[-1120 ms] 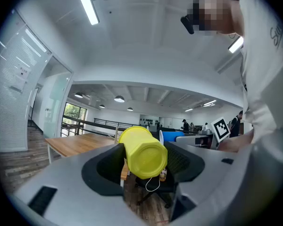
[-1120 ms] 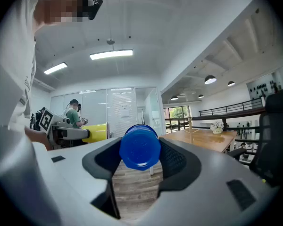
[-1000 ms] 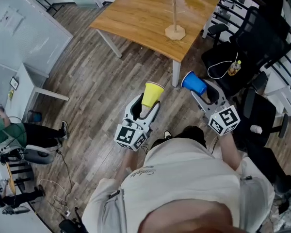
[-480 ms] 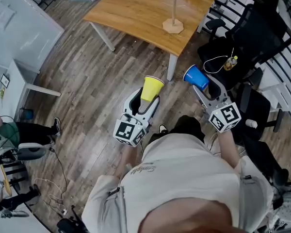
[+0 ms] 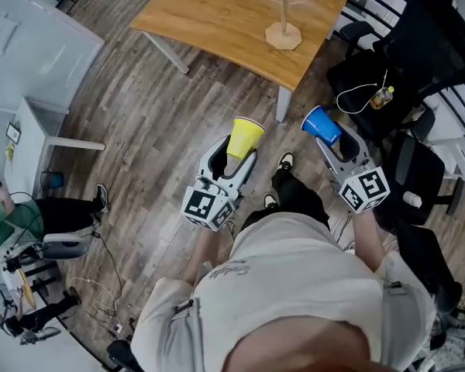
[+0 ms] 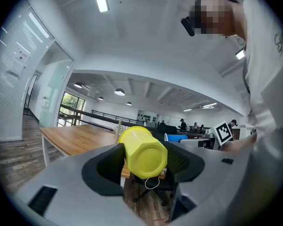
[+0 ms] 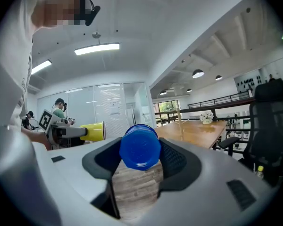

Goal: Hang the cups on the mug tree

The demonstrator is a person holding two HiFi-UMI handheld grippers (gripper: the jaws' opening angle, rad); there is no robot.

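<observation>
My left gripper (image 5: 236,157) is shut on a yellow cup (image 5: 243,136), which lies level with its mouth pointing ahead; its base fills the gap between the jaws in the left gripper view (image 6: 142,153). My right gripper (image 5: 333,142) is shut on a blue cup (image 5: 321,125), held the same way, base toward the camera (image 7: 140,147). The wooden mug tree (image 5: 284,23), a thin post on a flat base, stands on the wooden table (image 5: 217,14) ahead, well beyond both cups. It shows small past the yellow cup (image 6: 119,128) and beside the blue one (image 7: 180,124).
I stand on a wood plank floor (image 5: 163,122), short of the table's near corner and its white leg (image 5: 281,104). Black office chairs (image 5: 418,60) crowd the right. A white desk (image 5: 43,134) and a seated person (image 5: 23,211) are at the left.
Both grippers with their cups have moved forward toward the table. The table and mug tree sit a little closer and lower in the head view.
</observation>
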